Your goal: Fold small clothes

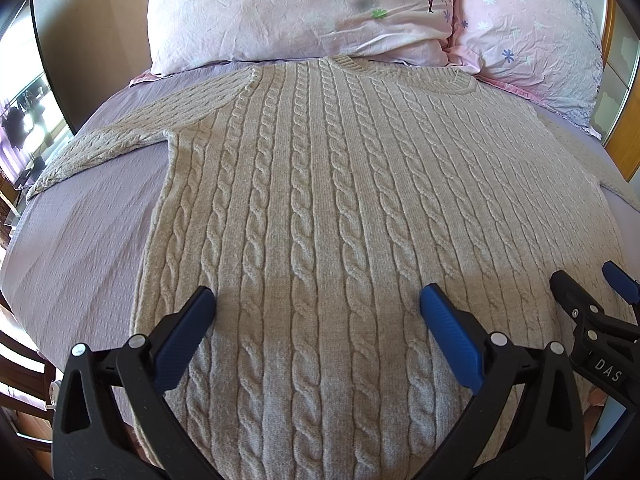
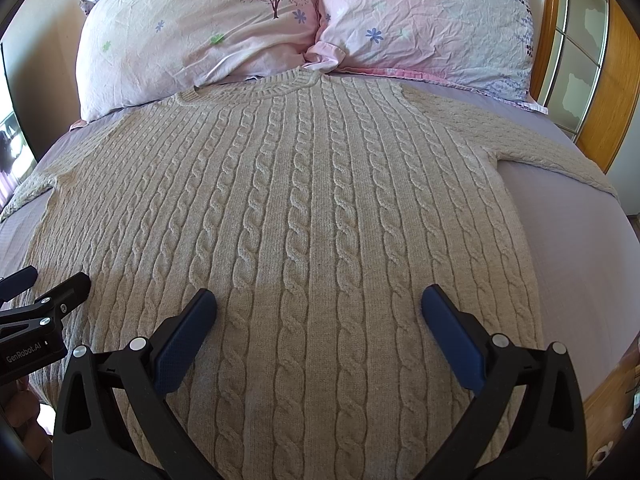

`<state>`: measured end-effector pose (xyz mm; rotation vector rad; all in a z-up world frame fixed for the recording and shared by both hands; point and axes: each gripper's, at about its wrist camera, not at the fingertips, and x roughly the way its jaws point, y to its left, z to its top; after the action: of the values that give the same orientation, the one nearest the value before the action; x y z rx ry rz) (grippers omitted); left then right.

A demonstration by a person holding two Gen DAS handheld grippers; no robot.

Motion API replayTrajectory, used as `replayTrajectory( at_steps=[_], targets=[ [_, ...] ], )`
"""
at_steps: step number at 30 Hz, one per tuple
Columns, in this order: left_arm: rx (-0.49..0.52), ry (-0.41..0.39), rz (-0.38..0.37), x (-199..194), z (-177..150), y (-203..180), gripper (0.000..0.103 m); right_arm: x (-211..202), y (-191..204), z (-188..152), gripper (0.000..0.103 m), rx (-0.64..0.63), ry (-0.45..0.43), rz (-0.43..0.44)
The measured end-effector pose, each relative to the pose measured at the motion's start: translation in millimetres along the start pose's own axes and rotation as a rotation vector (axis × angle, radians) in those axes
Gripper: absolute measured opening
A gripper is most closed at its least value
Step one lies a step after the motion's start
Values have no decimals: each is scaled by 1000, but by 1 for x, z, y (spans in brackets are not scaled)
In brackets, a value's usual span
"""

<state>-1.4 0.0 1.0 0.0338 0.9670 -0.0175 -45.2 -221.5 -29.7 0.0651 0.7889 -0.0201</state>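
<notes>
A beige cable-knit sweater (image 1: 320, 184) lies flat and face up on the bed, collar toward the pillows, both sleeves spread out to the sides; it also shows in the right wrist view (image 2: 304, 208). My left gripper (image 1: 318, 304) is open and empty, hovering over the sweater's lower left part. My right gripper (image 2: 319, 304) is open and empty over the lower right part. The right gripper also shows at the right edge of the left wrist view (image 1: 592, 292), and the left gripper at the left edge of the right wrist view (image 2: 44, 284).
The lilac bed sheet (image 1: 88, 220) lies under the sweater. Two pink flowered pillows (image 1: 296, 8) (image 2: 424, 20) lean at the head. A wooden headboard with glass panels (image 2: 580, 60) stands on the right. A window (image 1: 24, 120) is at the left.
</notes>
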Motion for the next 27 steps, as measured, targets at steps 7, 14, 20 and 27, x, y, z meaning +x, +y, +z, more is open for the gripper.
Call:
replayTrajectory(
  at_steps=[7, 14, 20, 27],
  targets=[
    [0, 5, 1, -7, 2, 1, 101, 4, -4, 6, 102, 2, 31, -4],
    [23, 51, -14, -1, 13, 1, 101, 2, -10, 6, 102, -143, -21, 99],
    [64, 20, -39, -1, 12, 2, 101, -21, -162, 55, 102, 292, -169, 169],
    [-109, -133, -259, -13, 34, 50, 101, 9, -391, 71, 64, 974, -211, 6]
  ],
)
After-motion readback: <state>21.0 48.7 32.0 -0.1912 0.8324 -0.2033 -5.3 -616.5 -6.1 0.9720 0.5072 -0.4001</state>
